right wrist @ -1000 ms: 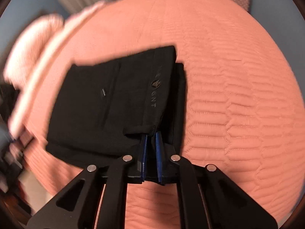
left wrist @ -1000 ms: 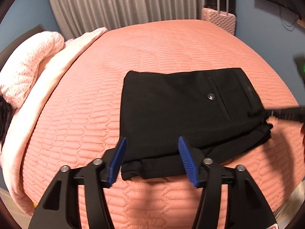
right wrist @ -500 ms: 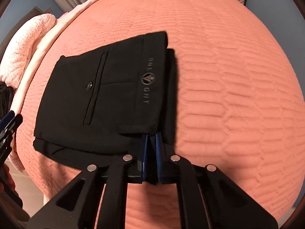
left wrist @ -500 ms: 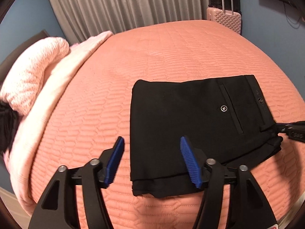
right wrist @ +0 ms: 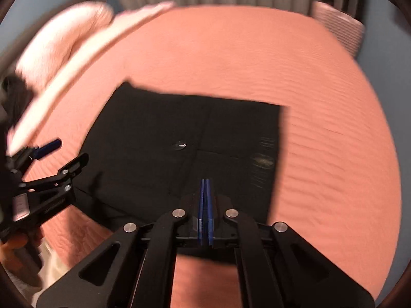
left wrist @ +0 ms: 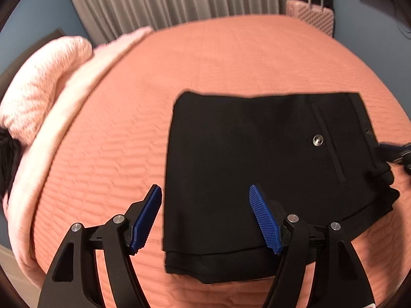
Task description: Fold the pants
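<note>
Now right tool off pants, shut.

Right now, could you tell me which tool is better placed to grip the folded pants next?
Left, I think. The left tool has just been opening and straddles the near corner of the pants, touching nothing. The right tool is shut, empty, over the waistband end.

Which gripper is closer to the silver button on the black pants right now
Right. The right gripper, shut, sits over the pants just below the button; the left gripper, open, straddles the far folded corner.
</note>
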Motion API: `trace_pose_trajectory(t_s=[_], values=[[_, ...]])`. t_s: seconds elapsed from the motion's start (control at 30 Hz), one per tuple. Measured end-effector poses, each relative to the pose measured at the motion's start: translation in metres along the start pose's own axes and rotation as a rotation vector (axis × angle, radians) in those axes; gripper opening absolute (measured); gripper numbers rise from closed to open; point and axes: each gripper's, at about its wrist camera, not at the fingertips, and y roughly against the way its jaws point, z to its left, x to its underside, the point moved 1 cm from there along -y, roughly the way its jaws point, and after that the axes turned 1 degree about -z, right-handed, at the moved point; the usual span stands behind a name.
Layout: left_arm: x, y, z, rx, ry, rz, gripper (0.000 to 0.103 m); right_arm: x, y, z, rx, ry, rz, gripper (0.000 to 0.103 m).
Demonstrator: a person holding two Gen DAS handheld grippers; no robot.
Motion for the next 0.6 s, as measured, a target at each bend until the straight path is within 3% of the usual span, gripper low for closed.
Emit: trace_pose_trajectory(t_s=[0.03, 0.1, 0.13, 0.17, 0.27, 0.33, 0.43, 0.53, 0.57, 0.6], values=[[0.002, -0.001, -0.001, -0.004, -0.006, 0.0, 0.069, 0.006, -0.016, -0.005, 0.035, 0.009, 0.041, 0.0], [0.007, 0.0, 0.0, -0.018, -0.03, -0.013, 0.07, 0.027, -0.021, -0.042, -0.076, -0.126, 0.008, 0.0], [0.01, -0.003, 0.001, -0.018, -0.045, -0.011, 0.073, 0.034, -0.018, -0.067, -0.157, -0.263, 0.018, 0.0], [0.016, -0.012, 0.001, -0.02, -0.068, 0.009, 0.074, 0.036, -0.014, -0.076, -0.166, -0.312, 0.027, 0.0], [0.028, -0.033, 0.006, 0.032, -0.044, 0.02, 0.077, 0.018, 0.016, -0.059, -0.021, -0.238, -0.019, 0.001], [0.026, -0.036, 0.008, 0.023, -0.014, 0.019, 0.077, -0.013, 0.027, -0.028, -0.062, -0.174, -0.076, 0.003], [0.014, -0.033, 0.009, -0.012, -0.024, 0.022, 0.076, -0.054, 0.012, 0.005, -0.142, -0.117, -0.101, 0.004], [0.001, -0.023, 0.011, -0.001, -0.016, -0.015, 0.076, -0.071, -0.037, 0.02, -0.103, -0.029, -0.016, 0.003], [-0.004, -0.027, 0.011, -0.013, -0.03, -0.012, 0.076, -0.07, -0.06, 0.006, -0.036, -0.033, 0.041, 0.003], [-0.005, -0.035, 0.011, -0.032, -0.052, 0.012, 0.076, -0.071, -0.066, -0.006, -0.056, -0.079, 0.052, 0.0]])
